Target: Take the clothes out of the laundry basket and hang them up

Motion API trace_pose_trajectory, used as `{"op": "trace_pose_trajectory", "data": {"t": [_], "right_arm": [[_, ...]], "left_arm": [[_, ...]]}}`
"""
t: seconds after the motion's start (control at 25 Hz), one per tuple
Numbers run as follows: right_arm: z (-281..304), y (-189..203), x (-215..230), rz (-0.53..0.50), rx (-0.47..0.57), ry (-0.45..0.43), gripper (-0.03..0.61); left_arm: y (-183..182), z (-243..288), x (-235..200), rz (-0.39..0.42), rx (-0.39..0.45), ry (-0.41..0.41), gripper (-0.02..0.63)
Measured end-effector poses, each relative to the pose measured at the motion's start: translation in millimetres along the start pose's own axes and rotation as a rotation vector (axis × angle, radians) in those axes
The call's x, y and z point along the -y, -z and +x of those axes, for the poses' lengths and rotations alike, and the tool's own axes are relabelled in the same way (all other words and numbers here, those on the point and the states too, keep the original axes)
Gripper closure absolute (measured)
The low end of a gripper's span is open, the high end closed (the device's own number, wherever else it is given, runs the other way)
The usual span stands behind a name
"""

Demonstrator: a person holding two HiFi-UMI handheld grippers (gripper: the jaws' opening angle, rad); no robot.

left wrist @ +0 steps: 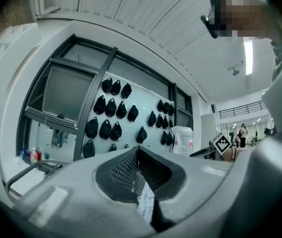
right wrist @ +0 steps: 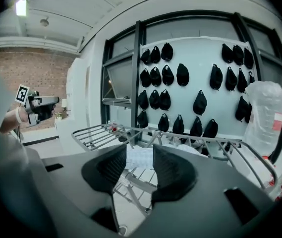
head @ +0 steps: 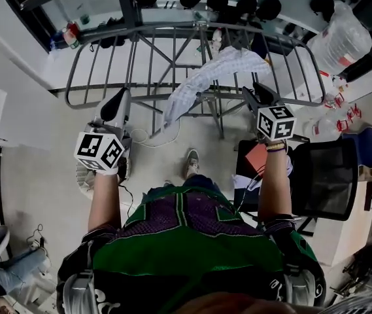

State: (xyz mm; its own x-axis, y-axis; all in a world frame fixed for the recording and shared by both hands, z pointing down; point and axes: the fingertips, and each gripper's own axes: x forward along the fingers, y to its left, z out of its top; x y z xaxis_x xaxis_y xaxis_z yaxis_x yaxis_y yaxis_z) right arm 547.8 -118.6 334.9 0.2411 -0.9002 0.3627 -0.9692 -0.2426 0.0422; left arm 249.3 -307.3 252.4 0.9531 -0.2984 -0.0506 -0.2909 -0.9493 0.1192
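On the drying rack (head: 153,33), pale cloth (head: 218,70) draped, left tool (left wrist: 138,155) closed, right tool (right wrist: 140,155) open, chair (head: 326,178) only in head view.

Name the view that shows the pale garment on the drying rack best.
Head view: the garment is seen whole, draped over the drying rack. The right gripper view shows only a small patch of it; the left gripper view shows none clearly.

Pale checked garment (head: 215,74) draped crumpled over the grey drying rack (head: 152,32) (one end hanging below)

Garment (head: 212,74) over drying rack (head: 140,64)
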Motion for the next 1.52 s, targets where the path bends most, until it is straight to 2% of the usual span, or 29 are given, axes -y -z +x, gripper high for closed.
{"op": "trace_pose_trajectory", "data": {"t": [0.16, 0.36, 0.64, 0.76, 0.96, 1.2, 1.44, 1.52], "right_arm": [[-9.2, -14.3, -28.3, -0.042, 0.020, -0.042, 0.428], [-22.5, -41.0, -54.2, -0.046, 0.103, -0.091, 0.426], [-94.0, -57.3, -73.6, -0.009, 0.265, -0.150, 0.428], [-128.9, -58.5, -81.1, -0.005, 0.307, -0.176, 0.428], [-181.7, -51.8, -84.6, -0.004, 0.347, -0.216, 0.428], [-229.0, -44.2, -98.7, -0.007, 0.393, -0.275, 0.430], [-254.3, -30.6, -127.6, -0.023, 0.396, -0.355, 0.455], [-260.3, -25.2, -136.8, -0.029, 0.395, -0.378, 0.481]], "left_arm": [[0.8, -28.2, 1.9, -0.006, 0.005, -0.032, 0.595], [-11.8, -50.4, 7.5, 0.012, 0.016, -0.053, 0.595], [-30.0, -76.5, 70.2, 0.055, 0.040, -0.090, 0.595], [-29.9, -92.1, 99.9, 0.065, 0.045, -0.107, 0.595], [-21.9, -118.0, 146.5, 0.025, 0.072, -0.142, 0.595], [-21.5, -150.2, 204.4, 0.039, 0.091, -0.173, 0.595], [-22.5, -185.4, 240.2, 0.083, 0.085, -0.225, 0.595], [-20.2, -197.0, 244.5, 0.082, 0.082, -0.245, 0.595]]}}
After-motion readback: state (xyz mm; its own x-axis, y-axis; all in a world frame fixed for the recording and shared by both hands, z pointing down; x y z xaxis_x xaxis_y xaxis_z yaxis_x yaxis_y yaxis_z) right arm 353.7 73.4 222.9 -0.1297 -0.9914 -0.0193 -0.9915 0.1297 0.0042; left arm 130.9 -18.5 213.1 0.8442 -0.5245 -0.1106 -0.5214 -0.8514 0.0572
